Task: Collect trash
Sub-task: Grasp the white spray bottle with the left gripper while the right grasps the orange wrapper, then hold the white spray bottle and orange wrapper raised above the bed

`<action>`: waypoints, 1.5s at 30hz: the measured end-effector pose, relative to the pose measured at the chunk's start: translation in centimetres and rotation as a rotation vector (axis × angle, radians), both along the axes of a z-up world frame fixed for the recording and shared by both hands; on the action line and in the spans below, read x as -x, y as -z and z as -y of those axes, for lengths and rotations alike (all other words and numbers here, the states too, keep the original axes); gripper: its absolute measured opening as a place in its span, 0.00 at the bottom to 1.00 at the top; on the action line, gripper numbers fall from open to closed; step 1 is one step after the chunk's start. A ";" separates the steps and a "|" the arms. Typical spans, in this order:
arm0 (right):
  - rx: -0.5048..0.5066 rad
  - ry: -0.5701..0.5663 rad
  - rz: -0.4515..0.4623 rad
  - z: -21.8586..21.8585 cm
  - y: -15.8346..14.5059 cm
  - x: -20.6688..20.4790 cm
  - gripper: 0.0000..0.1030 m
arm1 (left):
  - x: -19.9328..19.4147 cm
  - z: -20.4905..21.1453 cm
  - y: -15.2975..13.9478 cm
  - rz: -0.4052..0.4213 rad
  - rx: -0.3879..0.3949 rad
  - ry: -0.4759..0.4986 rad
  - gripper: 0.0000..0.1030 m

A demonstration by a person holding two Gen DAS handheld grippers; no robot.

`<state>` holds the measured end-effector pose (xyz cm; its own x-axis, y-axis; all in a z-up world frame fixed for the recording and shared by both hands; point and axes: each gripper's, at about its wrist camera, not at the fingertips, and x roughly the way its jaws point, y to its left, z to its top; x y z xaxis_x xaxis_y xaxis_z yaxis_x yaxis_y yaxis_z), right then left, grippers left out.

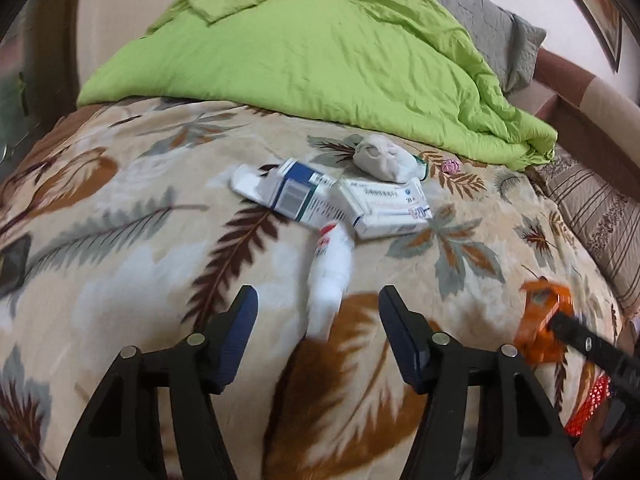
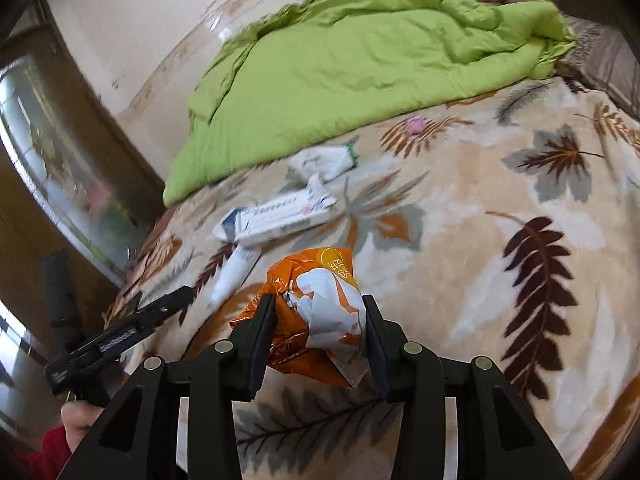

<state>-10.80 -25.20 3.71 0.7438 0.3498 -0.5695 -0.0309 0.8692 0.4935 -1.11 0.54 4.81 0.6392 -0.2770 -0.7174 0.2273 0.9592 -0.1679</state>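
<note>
A bed with a leaf-patterned blanket fills both views, and a green quilt is heaped along its far side. The trash lies in a loose cluster on the blanket: two white medicine boxes that touch at their ends, a white tube just below them, a balled-up white tissue resting against the far box, and a small pink scrap near the quilt's edge.

The right claw has its jaws pressed against both sides of a crumpled orange and white wrapper, so that piece looks secured. The left claw stands about half open with nothing held; the lower end of the tube sits between its fingertips in the left wrist view, though blur hides whether it touches them.

The step in hand appears to be the pickup stage, with one piece gripped and the next being approached. The next move likely calls for the left claw to settle over the tube's body and close across its narrow width, since it is round and could roll on the soft blanket. No bin or bag is visible.
</note>
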 end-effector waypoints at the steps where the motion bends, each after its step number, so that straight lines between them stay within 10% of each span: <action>1: -0.010 -0.004 -0.008 0.1 0.2 -0.2 0.44 | -1.0 0.6 0.2 -0.020 -0.017 0.007 0.56; 6: 0.011 -0.028 -0.005 -0.8 0.2 -0.5 0.44 | -4.6 2.2 2.0 -0.116 -0.037 0.020 0.52; 10: 0.001 -0.028 -0.006 -0.7 0.4 -0.5 0.44 | -5.8 2.9 3.7 -0.163 -0.055 0.027 0.28; 27: 0.113 -0.024 0.002 -2.4 0.2 -0.6 0.44 | 5.9 0.5 2.9 -0.099 -0.011 0.045 0.28; 45: 0.174 -0.013 0.027 -3.2 -0.4 0.2 0.44 | 7.3 0.7 1.7 0.099 -0.081 -0.010 0.28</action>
<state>-11.01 -21.99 4.15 0.7560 0.2574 -0.6019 -0.0536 0.9407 0.3349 -8.38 -0.19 3.09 0.7107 -0.2138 -0.6703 0.2295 0.9711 -0.0664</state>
